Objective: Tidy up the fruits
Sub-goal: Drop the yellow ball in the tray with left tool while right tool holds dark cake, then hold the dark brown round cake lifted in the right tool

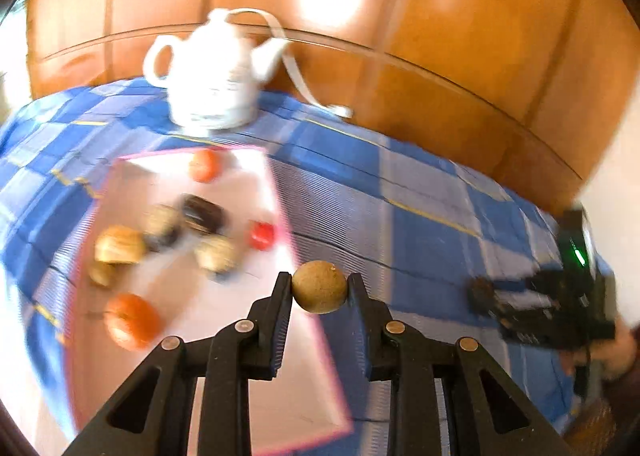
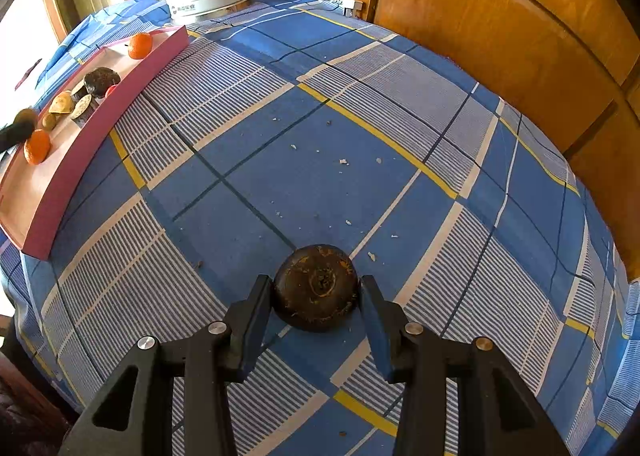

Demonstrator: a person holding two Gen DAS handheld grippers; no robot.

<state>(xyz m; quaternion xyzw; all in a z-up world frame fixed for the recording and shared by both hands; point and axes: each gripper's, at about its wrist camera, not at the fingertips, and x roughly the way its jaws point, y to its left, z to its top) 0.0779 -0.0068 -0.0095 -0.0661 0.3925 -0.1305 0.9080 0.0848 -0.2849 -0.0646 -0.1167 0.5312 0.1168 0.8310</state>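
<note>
the left gripper has its jaws clenched on a small round tan-brown fruit, held in the air above the near right edge of the shallow pink-rimmed tray. the tray lies on the blue checked cloth over the tabletop and already carries two orange mandarins, a small red fruit, a dark brown fruit and some pale tan pieces, all blurred in the left view. a white ceramic kettle stands beyond the tray.

the right gripper brackets a dark brown, flattish round fruit resting on the cloth, well apart from the tray. its jaws sit just beside the fruit's flanks; whether they press it yet i cannot tell.

the tan fruit looks light and firm with a dry, matte skin, so the pinch across its widest part should hold without much squeeze. the dark fruit looks heavier, with a hard, scuffed rind and a dimple facing the camera. it is best gripped across the broad middle, low enough that it cannot roll out. small crumbs dot the cloth nearby.
</note>
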